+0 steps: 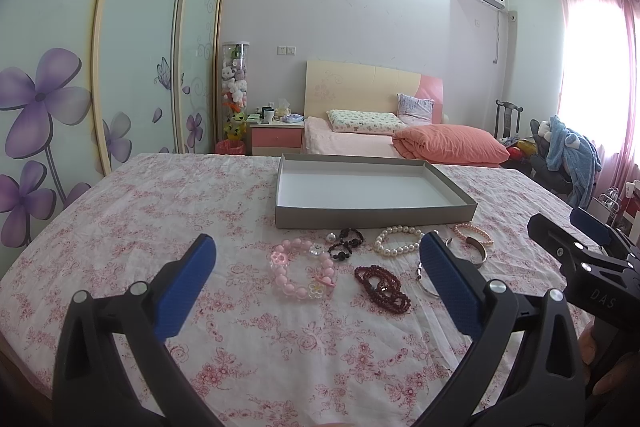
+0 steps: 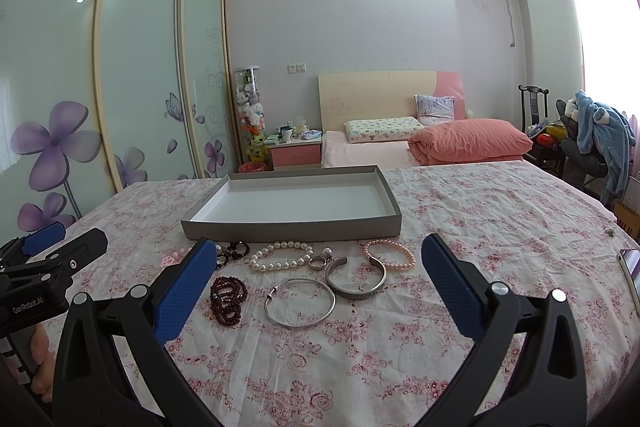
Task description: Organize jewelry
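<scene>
A shallow grey box (image 1: 376,217) (image 2: 292,225) with a white inside stands empty on the floral cloth. In front of it lie a pink bead bracelet (image 1: 302,273), a black bead bracelet (image 1: 346,245), a white pearl bracelet (image 1: 398,241) (image 2: 282,255), a dark red bead string (image 1: 382,287) (image 2: 229,299), a thin silver bangle (image 2: 300,302), a silver cuff (image 2: 356,278), a ring (image 2: 318,262) and a small pink pearl bracelet (image 2: 389,254). My left gripper (image 1: 318,251) hangs open above the pink beads. My right gripper (image 2: 320,255) hangs open above the silver pieces. Neither touches anything.
The cloth-covered table (image 2: 500,219) runs wide to both sides. A phone (image 2: 632,273) lies at its right edge. Behind stand a bed (image 2: 420,143), a pink nightstand (image 2: 296,153), sliding wardrobe doors (image 2: 140,75) and a chair with clothes (image 2: 596,139).
</scene>
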